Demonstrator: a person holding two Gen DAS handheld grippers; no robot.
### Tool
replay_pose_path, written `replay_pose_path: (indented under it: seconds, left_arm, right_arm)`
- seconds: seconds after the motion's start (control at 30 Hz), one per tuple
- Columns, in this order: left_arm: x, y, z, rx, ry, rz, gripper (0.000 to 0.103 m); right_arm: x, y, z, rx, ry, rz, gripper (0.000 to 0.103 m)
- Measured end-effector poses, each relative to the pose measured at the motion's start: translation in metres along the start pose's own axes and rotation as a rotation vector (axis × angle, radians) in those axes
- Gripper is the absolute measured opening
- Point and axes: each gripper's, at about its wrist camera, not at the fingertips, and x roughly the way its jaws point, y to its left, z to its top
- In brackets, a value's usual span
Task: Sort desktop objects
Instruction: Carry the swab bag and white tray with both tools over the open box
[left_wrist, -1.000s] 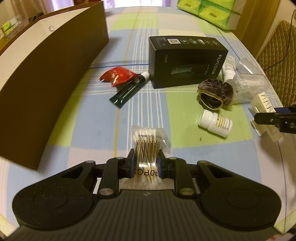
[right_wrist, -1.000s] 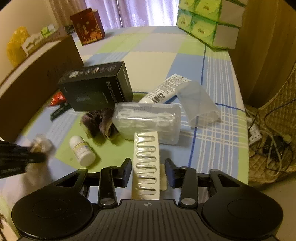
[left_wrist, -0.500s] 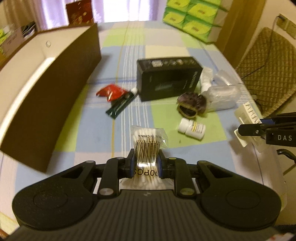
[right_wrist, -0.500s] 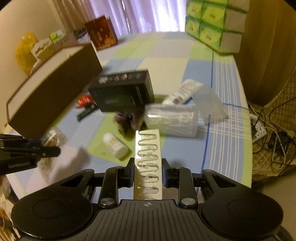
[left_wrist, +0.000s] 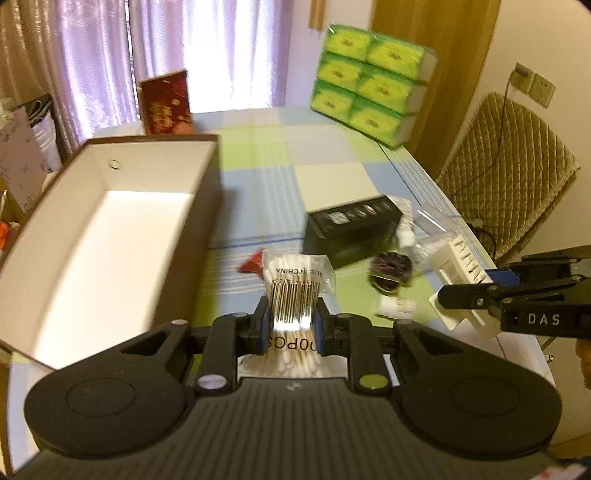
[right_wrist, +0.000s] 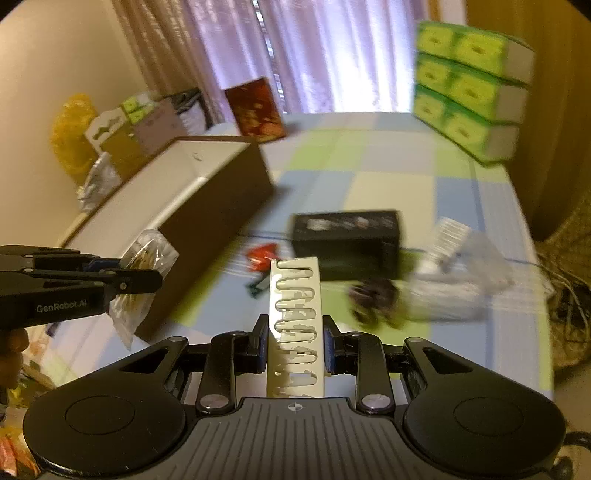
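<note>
Two loads, both now up off the table: my left gripper (left_wrist: 290, 326) pinches the cotton swab bag (left_wrist: 295, 291) at its barcode, my right gripper (right_wrist: 294, 345) is clamped on the white slotted card (right_wrist: 295, 314). Half a second ago both cameras looked down at the clutter; now they tilt up and the open brown box (left_wrist: 110, 236) shows its white inside at 9 o'clock in the left view, 10 o'clock in the right. I judge both items are headed for that box, drop not yet done.

Remaining on the checked tablecloth (left_wrist: 332, 177): black carton (left_wrist: 354, 229) at about 1 o'clock from the swabs, red packet (left_wrist: 251, 263) half hidden behind the bag, dark scrunchie (left_wrist: 389, 267), white pill bottle (left_wrist: 397, 306).

Motion blur smears everything beyond the fingers. The dark tube is only a smudge in the right view. Clear plastic items (right_wrist: 454, 284) at 3 o'clock are unreadable. The card's lower end is cut off by my gripper body. Box contents: nothing visible, its near floor is hidden.
</note>
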Motion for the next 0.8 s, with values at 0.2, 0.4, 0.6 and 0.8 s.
replay_pose_path:
  seconds: [0.2, 0.4, 0.6, 0.8]
  left_arm:
    - [-0.025, 0.055, -0.001, -0.041, -0.027, 0.044, 0.018]
    - [-0.038, 0.116, -0.002, -0.089, -0.038, 0.109, 0.018]
    - [-0.031, 0.168, 0.002, -0.121, -0.026, 0.149, 0.018]
    - [-0.012, 0.207, 0.002, -0.123, 0.029, 0.152, 0.018]
  right_arm:
    - [0.020, 0.050, 0.020, -0.025, -0.015, 0.059, 0.025]
    - [0.045, 0.107, 0.044, -0.086, -0.038, 0.148, 0.025]
    - [0.080, 0.156, 0.070, -0.147, -0.046, 0.204, 0.025]
    - [0.125, 0.190, 0.090, -0.172, 0.001, 0.229, 0.025]
